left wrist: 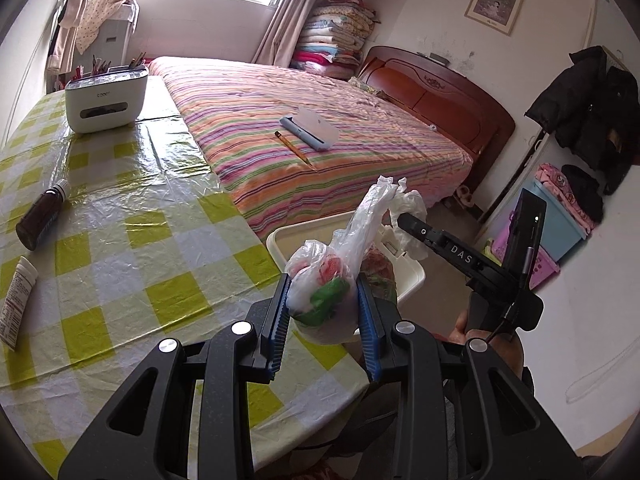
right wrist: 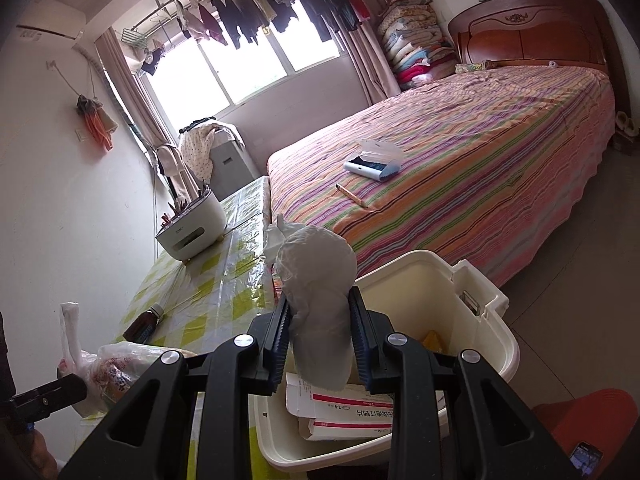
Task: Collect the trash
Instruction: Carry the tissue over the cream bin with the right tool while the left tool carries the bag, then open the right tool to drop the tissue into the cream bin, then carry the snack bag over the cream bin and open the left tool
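My left gripper (left wrist: 323, 312) is shut on a knotted clear plastic bag of trash (left wrist: 324, 288) with red and green inside, held at the table's right edge, just short of the cream bin (left wrist: 280, 240). The bag also shows in the right wrist view (right wrist: 108, 372). My right gripper (right wrist: 319, 340) is shut on a crumpled white tissue wad (right wrist: 318, 300), held over the near rim of the cream bin (right wrist: 492, 344). The bin holds a flattened red-and-white medicine box (right wrist: 344, 412). The right gripper shows in the left wrist view (left wrist: 404, 222) with the tissue (left wrist: 412, 204).
The table (left wrist: 132, 240) has a green-checked plastic cover. On it lie a brown bottle (left wrist: 40, 214), a white tube (left wrist: 16, 300) and a white desk organiser (left wrist: 106, 98). A striped bed (left wrist: 304, 120) with a pencil and a blue case lies beyond.
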A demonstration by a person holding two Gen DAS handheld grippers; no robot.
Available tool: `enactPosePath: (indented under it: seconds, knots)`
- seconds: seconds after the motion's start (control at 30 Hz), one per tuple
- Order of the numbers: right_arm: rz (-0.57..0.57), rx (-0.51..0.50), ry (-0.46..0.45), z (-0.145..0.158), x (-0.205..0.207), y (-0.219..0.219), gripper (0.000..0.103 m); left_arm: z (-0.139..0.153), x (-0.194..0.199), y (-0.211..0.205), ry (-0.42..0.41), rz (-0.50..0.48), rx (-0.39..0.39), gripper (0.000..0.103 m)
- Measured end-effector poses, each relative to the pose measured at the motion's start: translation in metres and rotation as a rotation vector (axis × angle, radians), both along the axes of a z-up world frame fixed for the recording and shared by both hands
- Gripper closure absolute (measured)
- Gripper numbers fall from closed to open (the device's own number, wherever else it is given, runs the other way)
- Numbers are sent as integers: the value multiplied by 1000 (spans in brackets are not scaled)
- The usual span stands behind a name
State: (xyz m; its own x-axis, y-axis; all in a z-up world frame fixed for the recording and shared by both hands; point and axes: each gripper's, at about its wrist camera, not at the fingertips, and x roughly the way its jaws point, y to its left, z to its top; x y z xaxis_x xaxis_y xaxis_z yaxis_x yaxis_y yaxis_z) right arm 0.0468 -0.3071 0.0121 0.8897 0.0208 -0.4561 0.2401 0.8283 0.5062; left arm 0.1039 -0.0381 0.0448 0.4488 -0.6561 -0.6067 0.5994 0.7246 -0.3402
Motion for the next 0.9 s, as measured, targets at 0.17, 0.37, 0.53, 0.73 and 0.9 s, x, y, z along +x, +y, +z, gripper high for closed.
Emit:
enactPosePath:
  seconds: [0.17, 0.37, 0.53, 0.73, 0.9]
  knots:
    - [6, 68, 16, -5, 3, -6, 58, -4, 1, -6, 10, -2, 13, 73]
    - [-23, 92, -30, -5, -5, -13, 41, -5, 0, -19, 14, -17, 25, 72]
    - [-64, 142, -54, -7, -13, -23, 41, -8, 6, -28, 28, -21, 34, 72]
    - [-96, 198, -72, -9, -20, -35, 40, -15, 16, -42, 58, -14, 50, 72]
    - [-104, 206, -87, -8, -25, -35, 40, -20, 26, -51, 72, 2, 79, 72]
